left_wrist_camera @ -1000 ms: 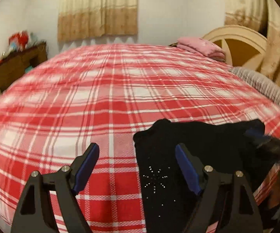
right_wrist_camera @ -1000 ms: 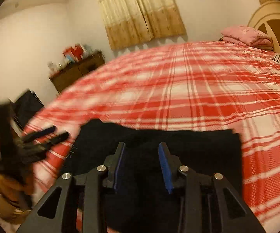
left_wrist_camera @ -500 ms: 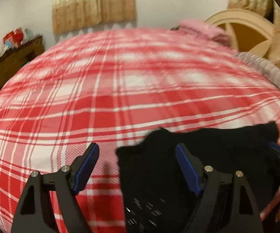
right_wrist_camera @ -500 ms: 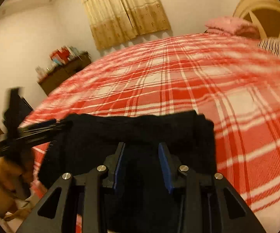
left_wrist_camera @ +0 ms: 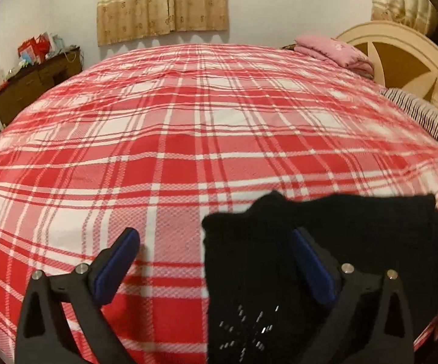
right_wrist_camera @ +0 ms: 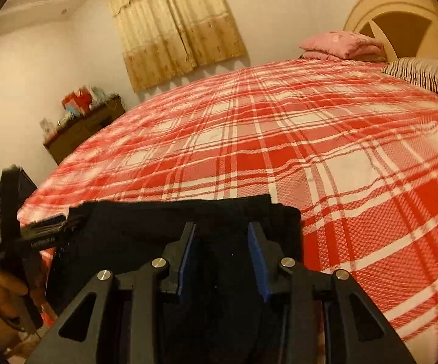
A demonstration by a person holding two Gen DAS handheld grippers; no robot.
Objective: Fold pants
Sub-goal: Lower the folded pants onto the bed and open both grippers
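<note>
Black pants (left_wrist_camera: 325,242) with small sparkly studs lie folded near the front edge of the red plaid bed (left_wrist_camera: 188,127). My left gripper (left_wrist_camera: 216,257) is open, its jaws wide apart over the pants' left edge, right finger above the cloth, left finger over the bedspread. In the right wrist view the pants (right_wrist_camera: 146,224) lie under my right gripper (right_wrist_camera: 222,254), whose blue pads stand partly apart with black cloth between them. The left gripper (right_wrist_camera: 46,227) shows at the pants' left end.
A pink folded blanket (left_wrist_camera: 334,51) and a striped pillow (left_wrist_camera: 425,118) lie at the headboard end on the right. A wooden dresser (left_wrist_camera: 34,85) with clutter stands by the far left wall. Curtains (left_wrist_camera: 161,3) hang on the back wall.
The left gripper has pulled back and to the left, so the pants sit further right in its view. The right gripper stays over the pants with the same gap.
</note>
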